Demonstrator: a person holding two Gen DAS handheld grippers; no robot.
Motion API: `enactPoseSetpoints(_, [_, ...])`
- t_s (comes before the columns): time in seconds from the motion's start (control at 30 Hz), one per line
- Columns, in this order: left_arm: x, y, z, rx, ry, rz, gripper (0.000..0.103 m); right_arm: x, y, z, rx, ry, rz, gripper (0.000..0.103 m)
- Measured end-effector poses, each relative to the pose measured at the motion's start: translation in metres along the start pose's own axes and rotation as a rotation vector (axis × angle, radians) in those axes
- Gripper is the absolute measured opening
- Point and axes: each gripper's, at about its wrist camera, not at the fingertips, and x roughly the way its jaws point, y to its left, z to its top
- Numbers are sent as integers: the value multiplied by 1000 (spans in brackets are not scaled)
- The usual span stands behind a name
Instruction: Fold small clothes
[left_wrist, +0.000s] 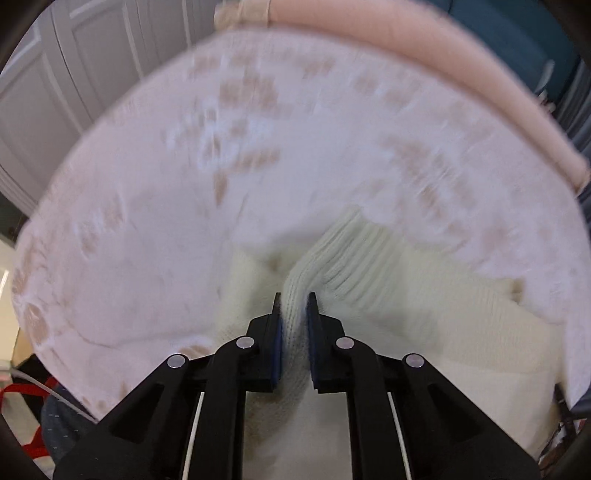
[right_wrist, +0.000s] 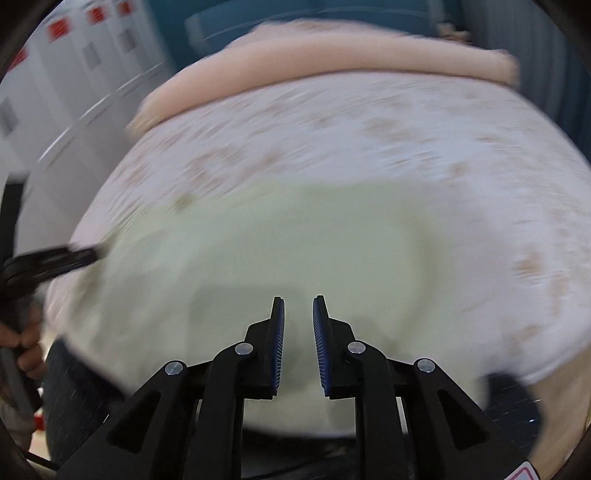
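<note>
Though blurred, left claw (left_wrist: 294, 306) pinching sweater (left_wrist: 369, 266), seemingly.

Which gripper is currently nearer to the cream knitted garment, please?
Left. The left gripper pinches a ridge of the cream knitted garment; the right gripper hovers over it, empty.

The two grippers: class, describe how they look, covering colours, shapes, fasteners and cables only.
Both the left gripper and right gripper are matte black angular linkages, each with four round silver rivets. Their fingers are narrow flat blades lined with blue ridged pads. Thin white cables run along the left's frame. A red-and-white sticker corner shows at the right's base.
</note>
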Motion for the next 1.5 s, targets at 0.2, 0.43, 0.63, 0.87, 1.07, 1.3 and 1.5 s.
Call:
enactPoseSetpoints(0.2, [-42, 3, -10, 6, -80, 13, 18, 27, 23, -22, -99, 84, -38, 6])
enactPoseSetpoints(0.43, [-84, -38, -63, 175, -74, -103, 30, -5, -32, -28, 11, 79, -220, 8])
enactPoseSetpoints(0.63, [-53, -69, -113, 330, 27, -55, 32, -13, 31, -14, -88, 35, -35, 8])
enactPoseSetpoints(0.87, [-56, -13, -93, 208, -5, 81, 38, 45, 85, -14, -199, 152, -19, 10])
enactPoseSetpoints(1.07, [-63, -7, -95, 195, 0, 95, 36, 56, 92, -6, -231, 162, -54, 10])
enactPoseSetpoints(1.3, [-81, 25, -101, 65, 6, 26, 60, 63, 95, -5, -238, 143, -53, 10])
enactPoseSetpoints(1.5, [-89, 68, -103, -49, -18, 53, 87, 50, 82, -4, -151, 126, 15, 11])
